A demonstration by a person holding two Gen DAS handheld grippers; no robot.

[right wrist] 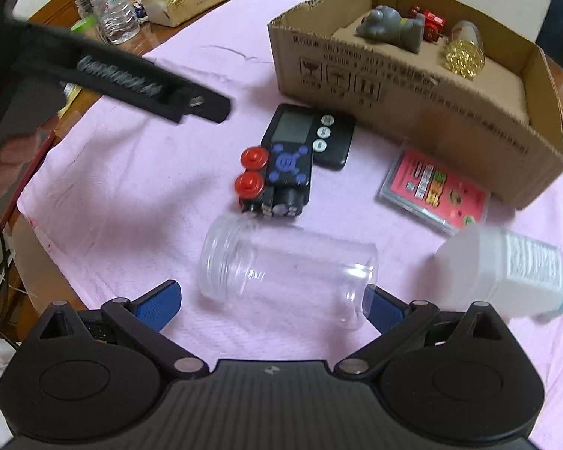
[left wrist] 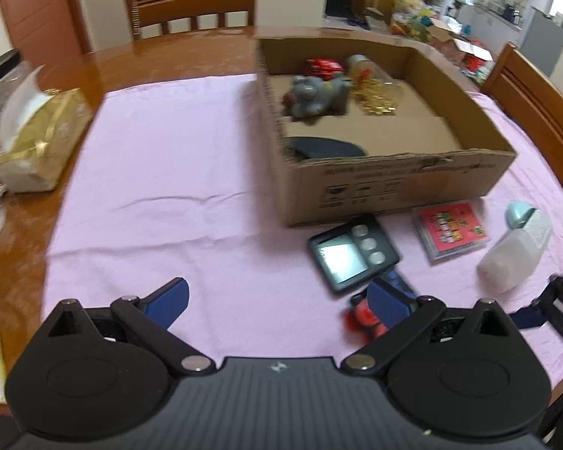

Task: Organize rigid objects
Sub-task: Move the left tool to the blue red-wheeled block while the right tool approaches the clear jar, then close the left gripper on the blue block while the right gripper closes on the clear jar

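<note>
- Right wrist view: we see our right gripper (right wrist: 270, 303) spread wide, empty, the clear jar (right wrist: 287, 268) lying on the pink cloth (right wrist: 139, 195) just ahead.
- Its long axis runs crosswise between the fingers.
- Our left gripper (left wrist: 277, 302), also spread and empty, sits farther off.

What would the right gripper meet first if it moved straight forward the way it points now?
Most likely the clear plastic jar lying on its side directly ahead of the open right gripper. Its base end sits close to the right finger. Beyond it lies the toy car. Depth is hard to judge here.
</note>
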